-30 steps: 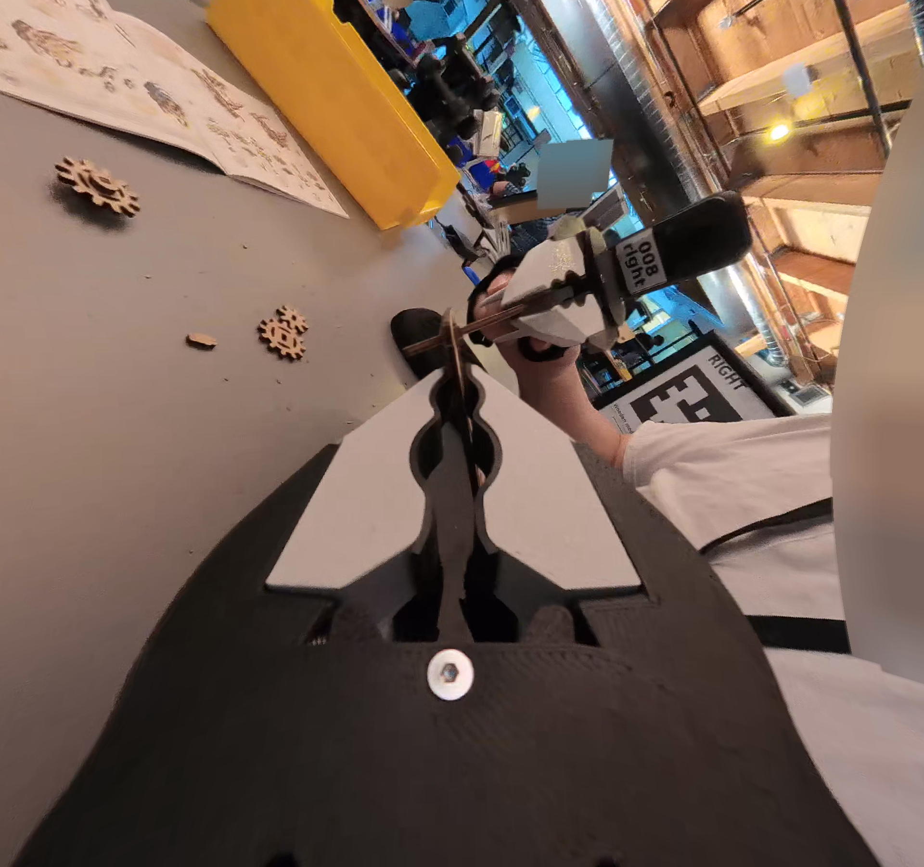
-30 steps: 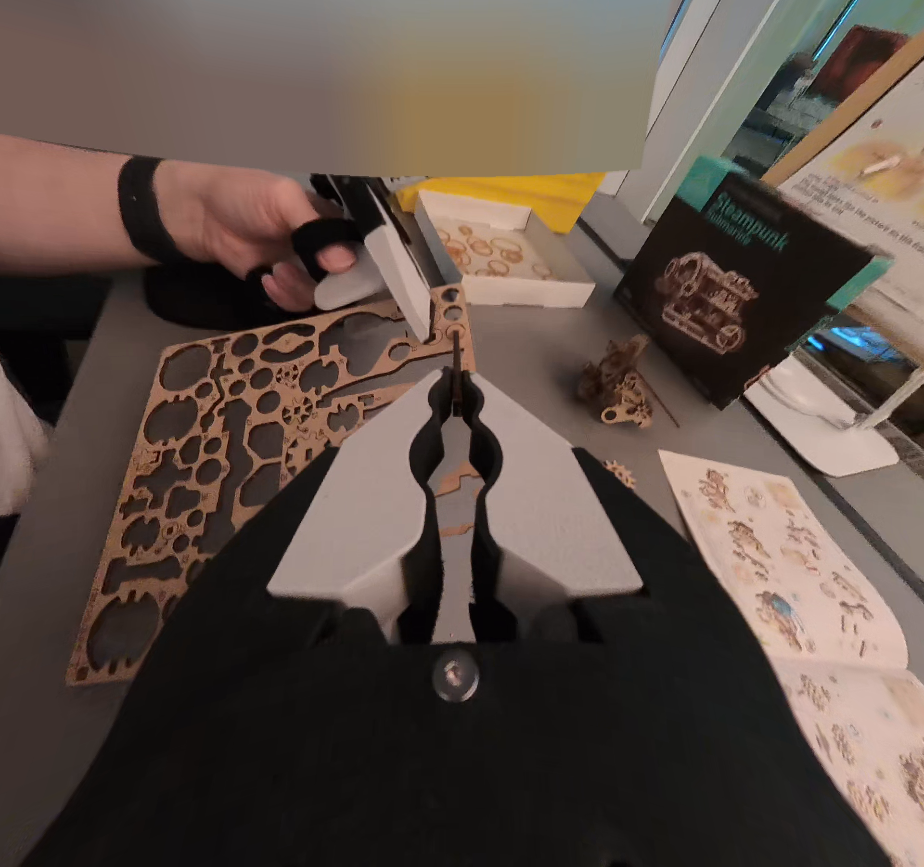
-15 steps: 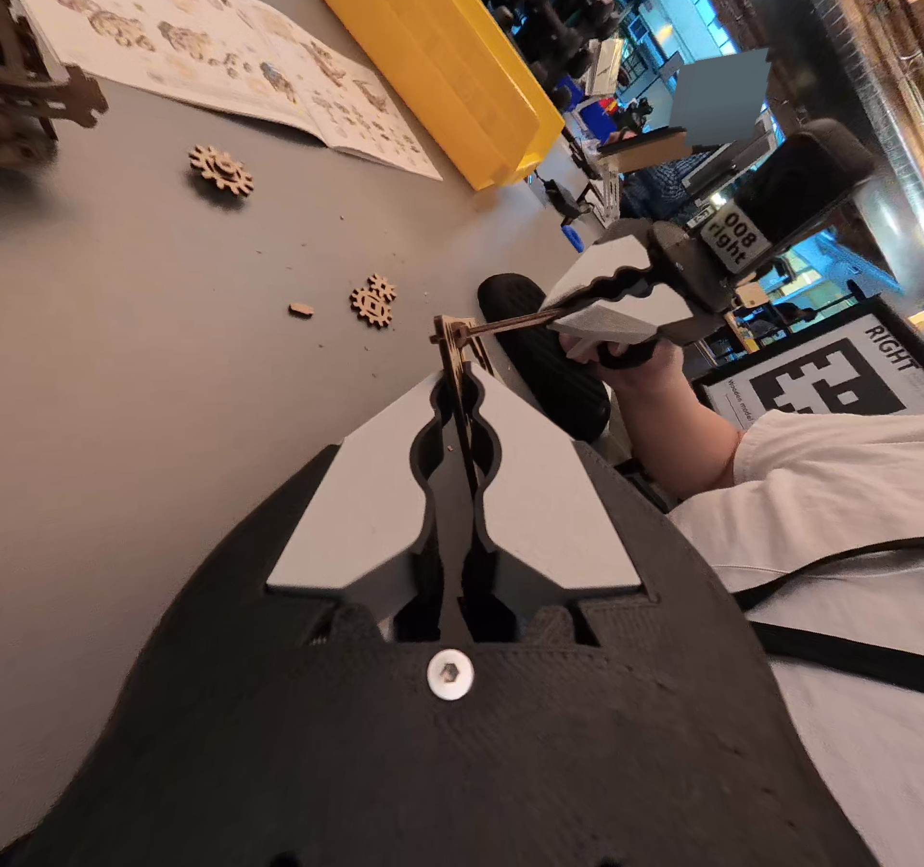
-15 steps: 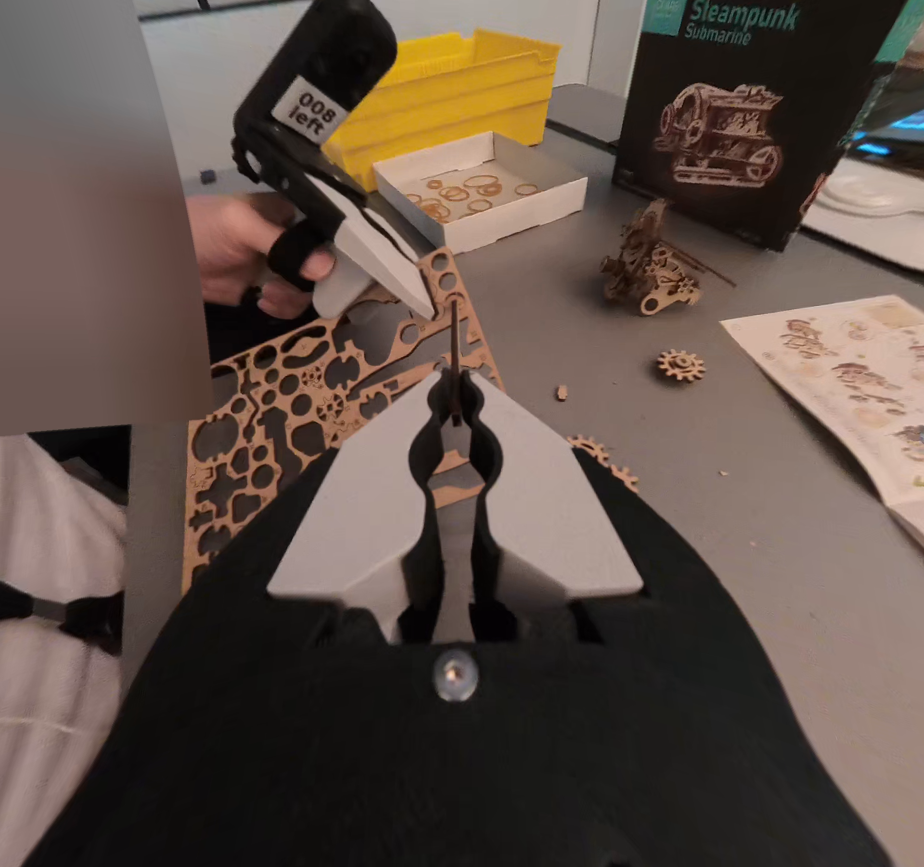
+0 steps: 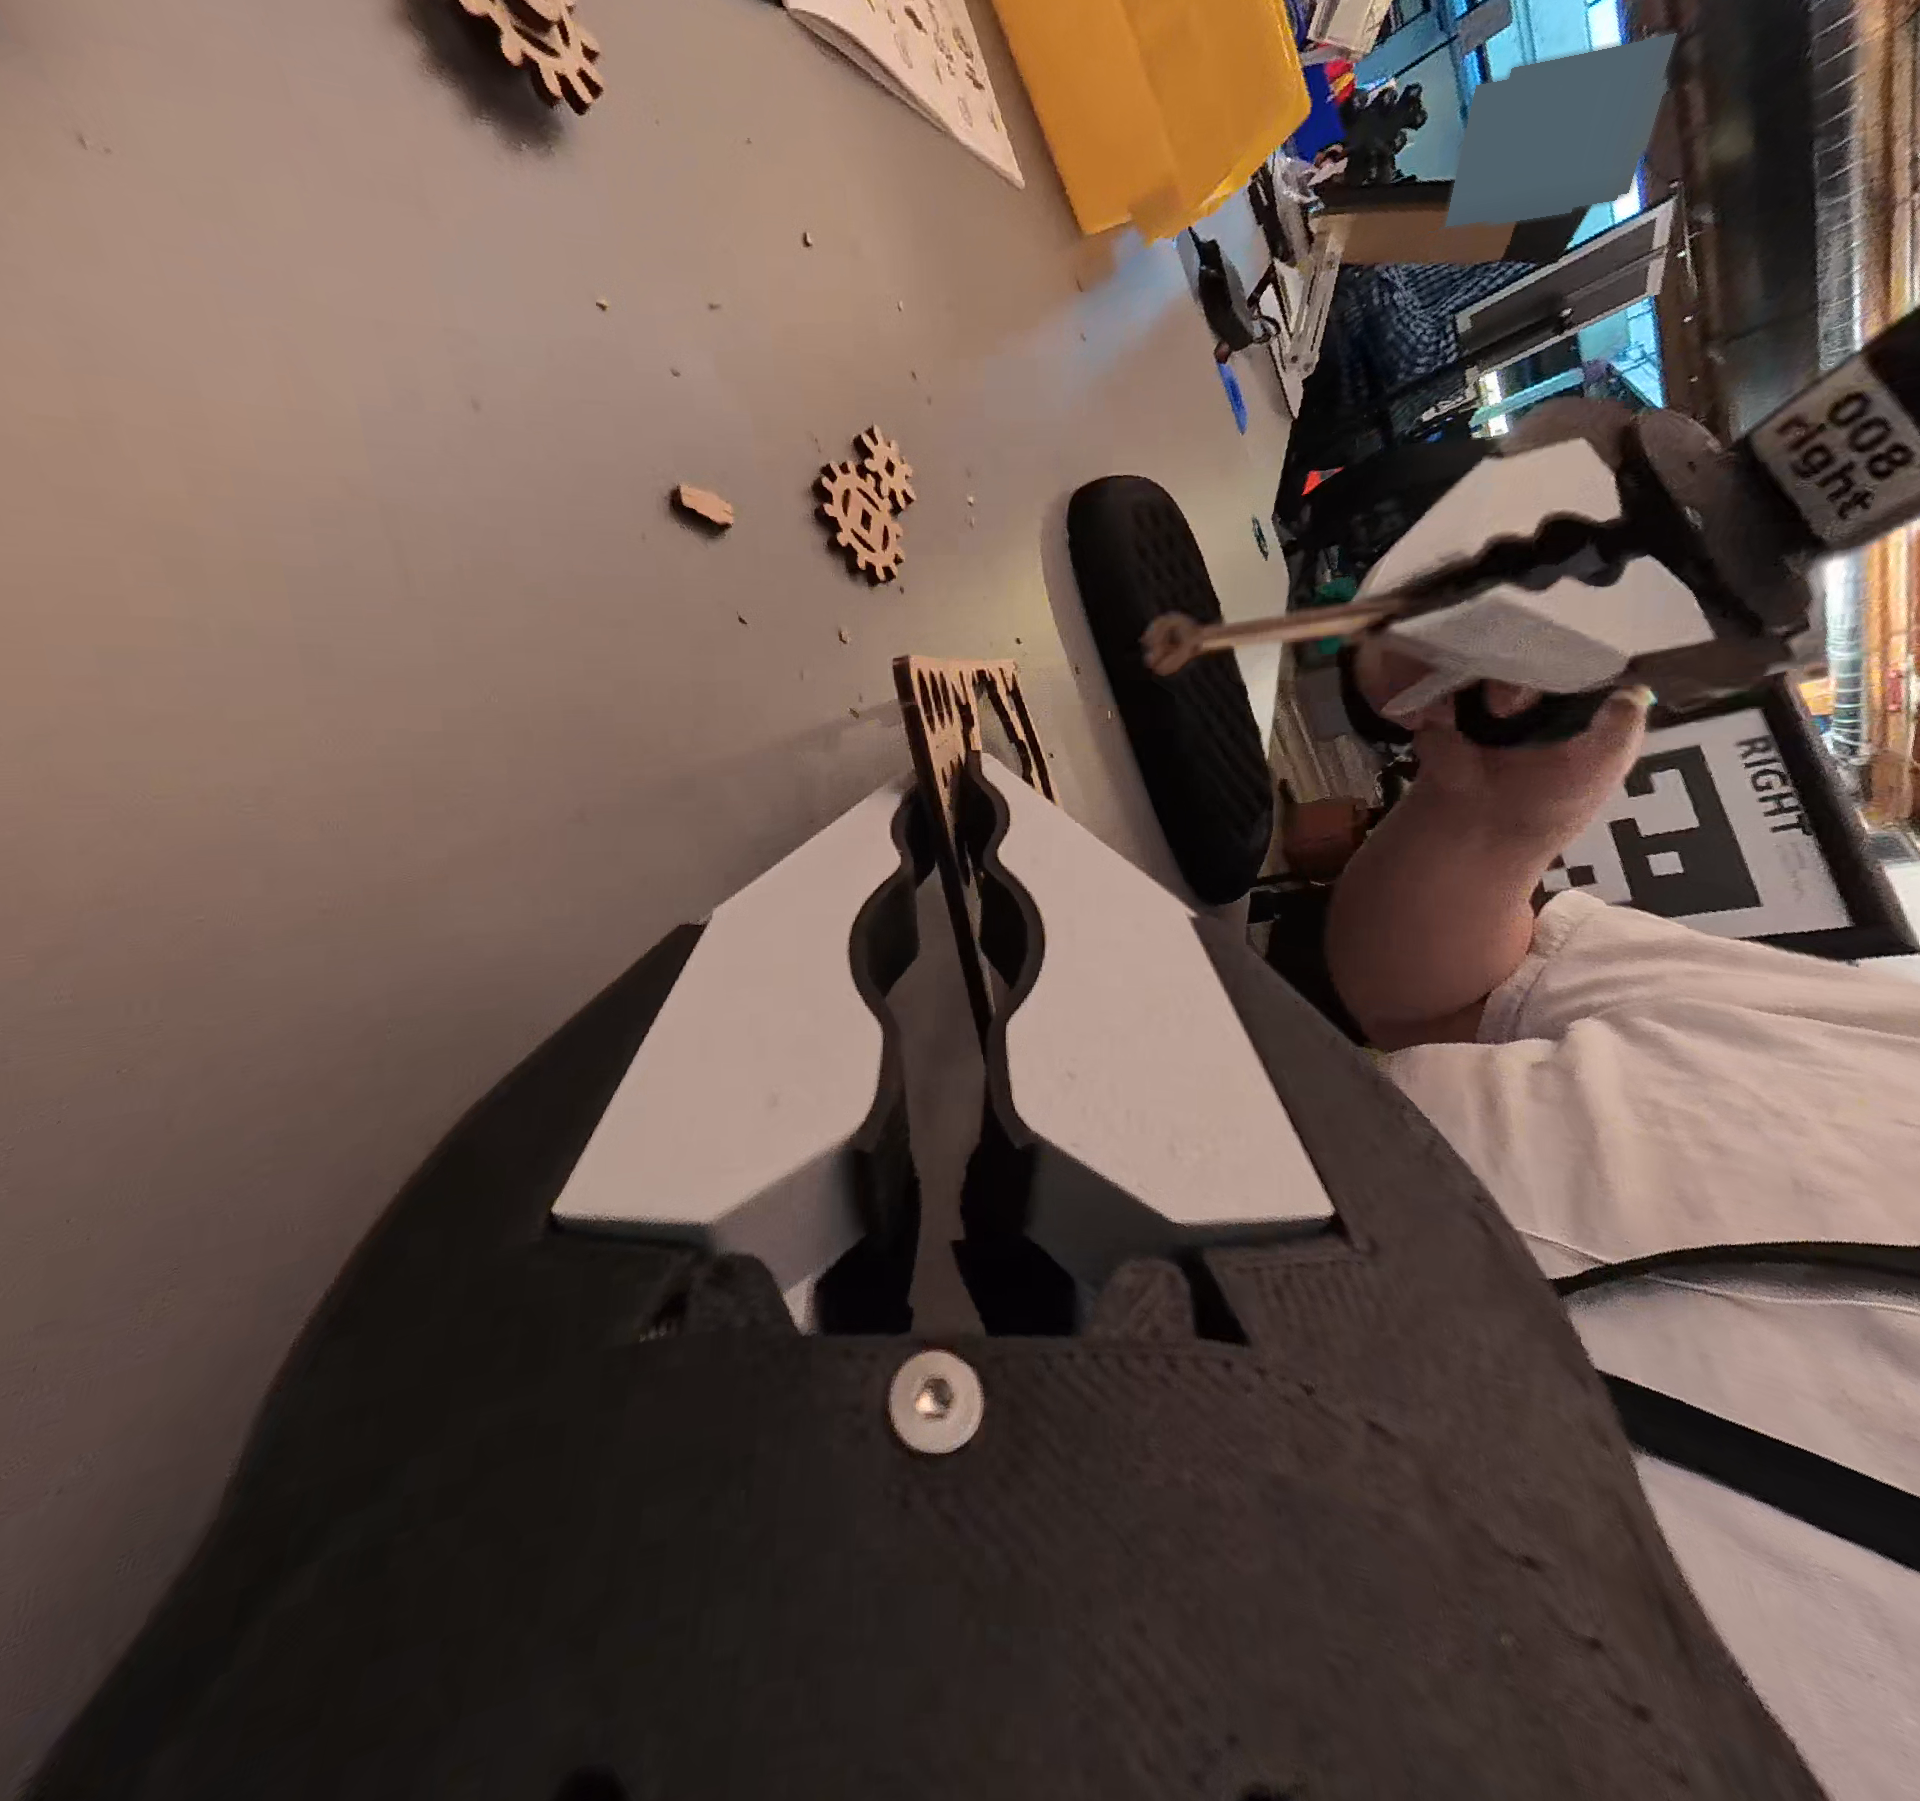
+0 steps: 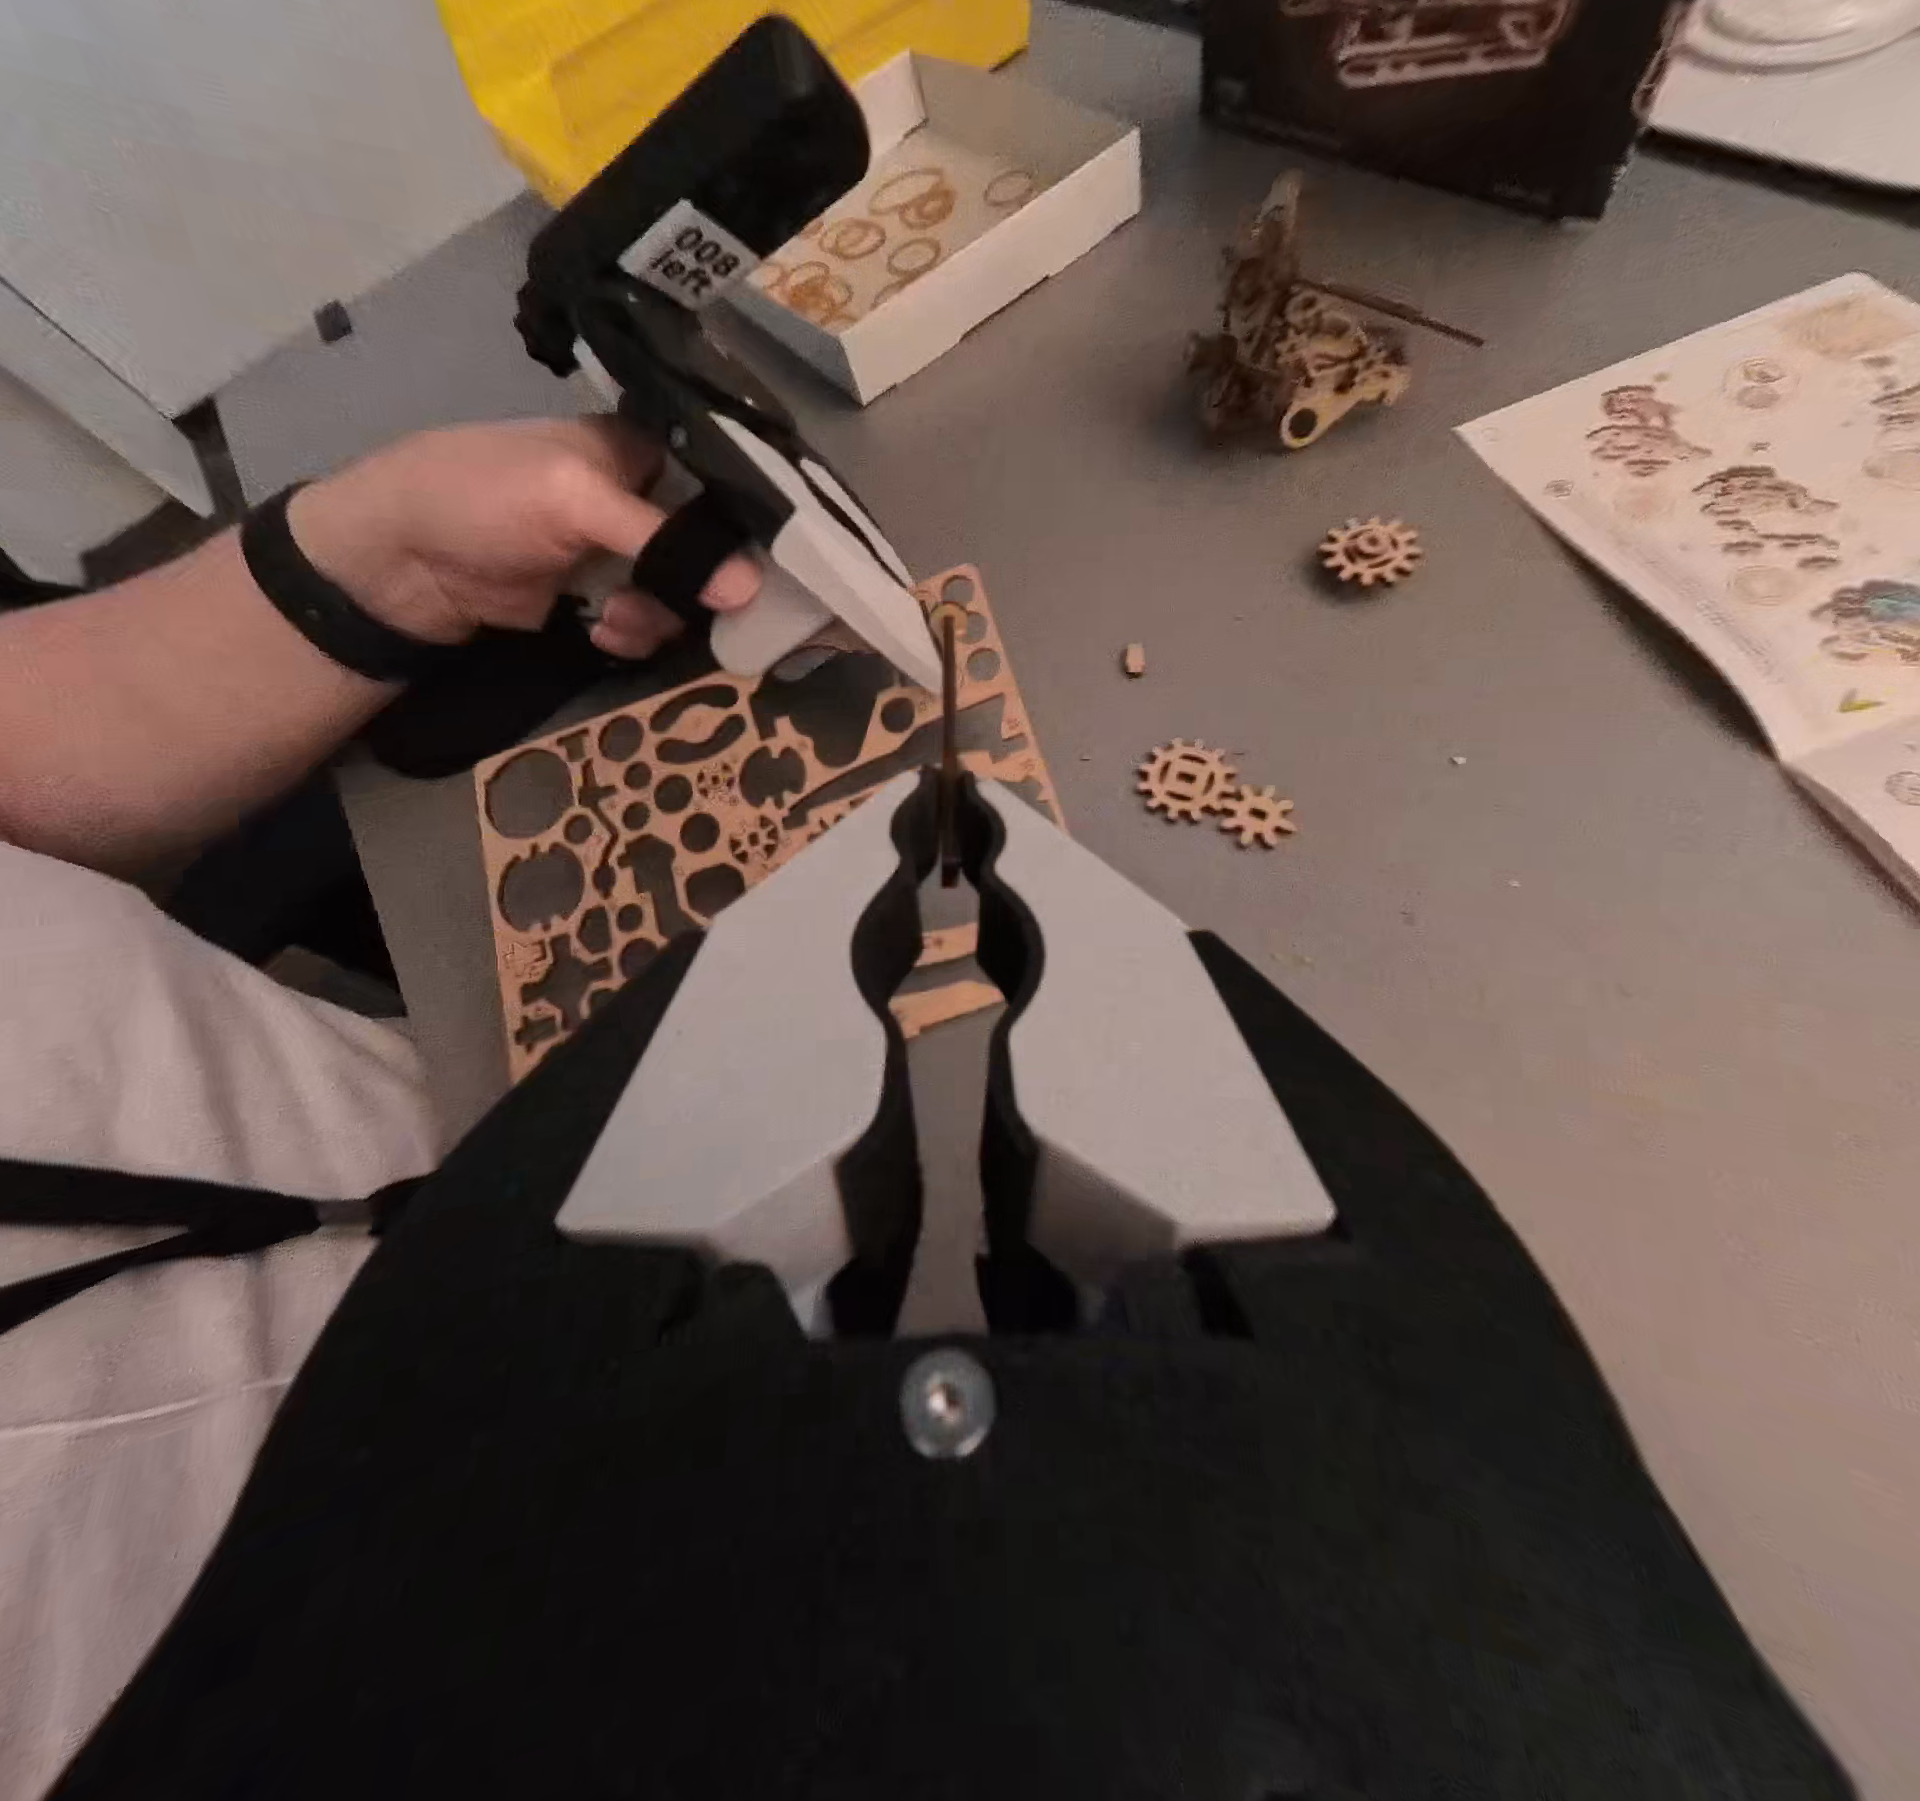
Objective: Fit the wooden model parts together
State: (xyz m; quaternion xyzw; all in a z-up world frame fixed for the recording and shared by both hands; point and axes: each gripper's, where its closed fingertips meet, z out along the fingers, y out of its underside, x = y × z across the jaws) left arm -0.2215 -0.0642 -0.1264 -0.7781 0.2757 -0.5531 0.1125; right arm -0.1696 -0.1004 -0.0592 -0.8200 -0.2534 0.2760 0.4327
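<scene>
Protruding thin brown wooden rod [image 6: 950,712]

On the bench [image 6: 1455,920] the cut-out parts sheet [image 6: 665,837] lies at the left, partly under the right hand-held gripper [image 6: 948,795] and below the left hand-held gripper [image 6: 914,650]. Right of the sheet sit a pair of meshed gears [image 6: 1210,790], with a small offcut [image 6: 1132,660] behind them and a single gear [image 6: 1369,551] farther back. Behind that gear stands the part-built model [image 6: 1288,359]. The open booklet [image 6: 1745,525] lies at the right. An open tray [image 6: 966,224] of what seem to be rings sits behind the sheet, a bin [image 6: 727,16] behind it, and the kit box [image 6: 1455,37] stands right of the tray.
</scene>
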